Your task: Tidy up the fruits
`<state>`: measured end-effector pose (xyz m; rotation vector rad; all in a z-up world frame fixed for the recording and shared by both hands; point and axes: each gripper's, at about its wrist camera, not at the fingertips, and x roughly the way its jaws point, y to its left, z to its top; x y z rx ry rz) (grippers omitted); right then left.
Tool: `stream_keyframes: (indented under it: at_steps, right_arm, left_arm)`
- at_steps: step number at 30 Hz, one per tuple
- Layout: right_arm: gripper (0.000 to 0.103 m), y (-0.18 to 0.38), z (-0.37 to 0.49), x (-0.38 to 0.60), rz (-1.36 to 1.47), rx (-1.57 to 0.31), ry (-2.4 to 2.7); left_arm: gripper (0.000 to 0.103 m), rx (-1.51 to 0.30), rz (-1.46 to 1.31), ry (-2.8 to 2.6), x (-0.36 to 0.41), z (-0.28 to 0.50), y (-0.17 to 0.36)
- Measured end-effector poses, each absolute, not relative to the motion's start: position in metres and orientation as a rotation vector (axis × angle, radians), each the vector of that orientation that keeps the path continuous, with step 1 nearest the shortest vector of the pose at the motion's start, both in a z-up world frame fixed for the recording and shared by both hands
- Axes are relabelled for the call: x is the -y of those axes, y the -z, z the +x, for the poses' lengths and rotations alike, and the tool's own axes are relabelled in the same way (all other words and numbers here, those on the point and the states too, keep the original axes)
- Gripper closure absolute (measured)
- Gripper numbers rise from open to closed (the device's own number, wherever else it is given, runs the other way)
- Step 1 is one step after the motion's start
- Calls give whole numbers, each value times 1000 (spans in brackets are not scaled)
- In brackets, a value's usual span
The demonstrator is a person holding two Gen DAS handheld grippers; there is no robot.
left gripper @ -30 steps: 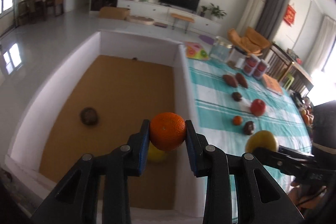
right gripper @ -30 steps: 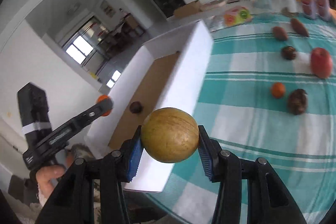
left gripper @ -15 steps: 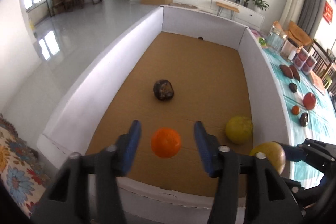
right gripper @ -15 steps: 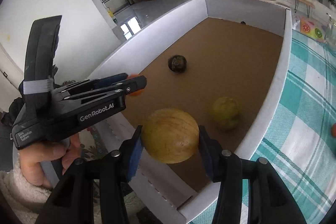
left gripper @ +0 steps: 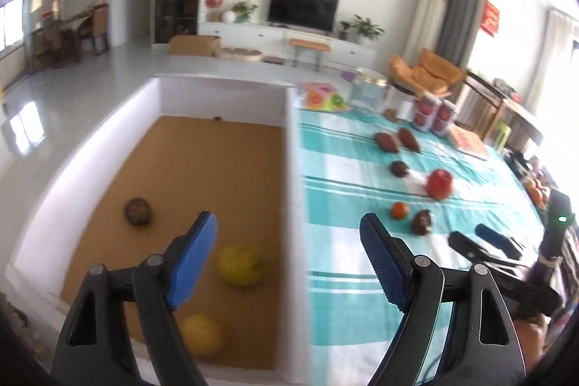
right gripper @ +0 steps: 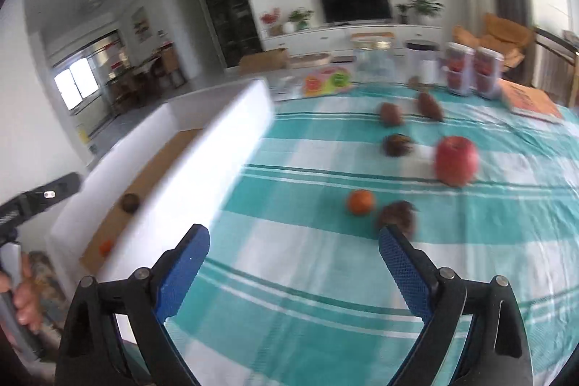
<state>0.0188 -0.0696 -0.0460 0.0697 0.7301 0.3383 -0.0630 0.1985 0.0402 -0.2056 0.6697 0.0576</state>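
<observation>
My left gripper (left gripper: 287, 227) hangs over the right wall of the white box (left gripper: 289, 169), jaws opening, nothing between them. On the brown floor of the box lie a dark round fruit (left gripper: 137, 211), a yellow fruit (left gripper: 240, 264) and a tan-yellow round fruit (left gripper: 202, 333). An orange (right gripper: 105, 246) shows in the box's near corner. My right gripper (right gripper: 293, 237) is over the teal checked cloth, jaws opening and empty. Ahead of it lie a small orange (right gripper: 360, 201), a dark fruit (right gripper: 396, 214), a red apple (right gripper: 456, 160) and more brown fruits (right gripper: 391, 113).
Clear jars and red-filled containers (right gripper: 474, 71) stand at the table's far end, beside an orange book (right gripper: 532, 102) and a colourful fruit pack (right gripper: 325, 82). The box's tall white wall (right gripper: 217, 147) runs along the table's left. A person's hand (right gripper: 25, 299) holds the left gripper's handle.
Both grippers have opened and let go: the orange and the tan-yellow round fruit now lie in the box. Both views have swung right, from the box toward the table.
</observation>
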Motion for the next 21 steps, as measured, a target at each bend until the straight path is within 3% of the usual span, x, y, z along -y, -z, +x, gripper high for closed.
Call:
stream_keyframes:
  at_steps: [5, 11, 21]
  right_arm:
    - [9, 68, 18, 181, 79, -739, -42]
    - [9, 74, 19, 233, 223, -790, 73]
    - [9, 95, 24, 228, 199, -865, 92]
  left_arm:
    - [19, -779, -171, 206, -109, -35, -19]
    - [19, -878, -45, 254, -43, 5, 36]
    - [19, -906, -29, 101, -71, 38, 93]
